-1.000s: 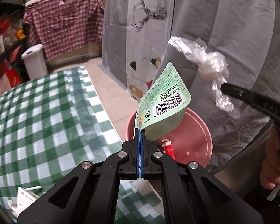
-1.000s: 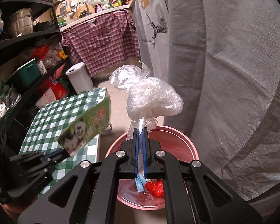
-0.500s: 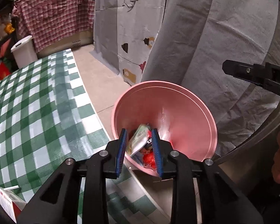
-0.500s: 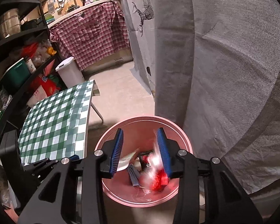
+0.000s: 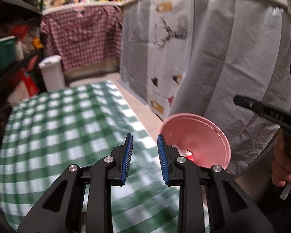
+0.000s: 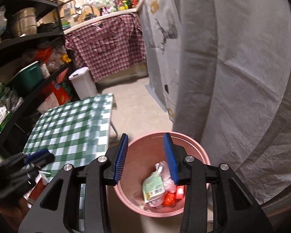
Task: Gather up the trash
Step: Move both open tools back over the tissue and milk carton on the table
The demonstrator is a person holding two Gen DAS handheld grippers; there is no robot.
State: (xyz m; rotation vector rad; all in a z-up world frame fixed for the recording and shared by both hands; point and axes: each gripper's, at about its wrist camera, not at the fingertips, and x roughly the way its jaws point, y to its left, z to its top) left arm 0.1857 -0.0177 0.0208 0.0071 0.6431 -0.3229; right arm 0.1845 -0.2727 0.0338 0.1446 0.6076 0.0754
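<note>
Pink plastic bin (image 6: pixel 201 155), round and smooth-walled, beside green-checked tablecloth (image 5: pixel 67 136). Green packet (image 6: pixel 152 187) and crinkled clear bag (image 6: pixel 167 180) inside, seen only from right wrist. Left gripper (image 5: pixel 145 151) and right gripper (image 6: pixel 145 155) both parted, empty.

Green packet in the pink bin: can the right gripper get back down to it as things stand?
Probably yes. The right gripper is open and empty, right over the pink bin. The green packet lies on top of the other trash, nothing covering it. Only the bin's wall might crowd the fingers.
</note>
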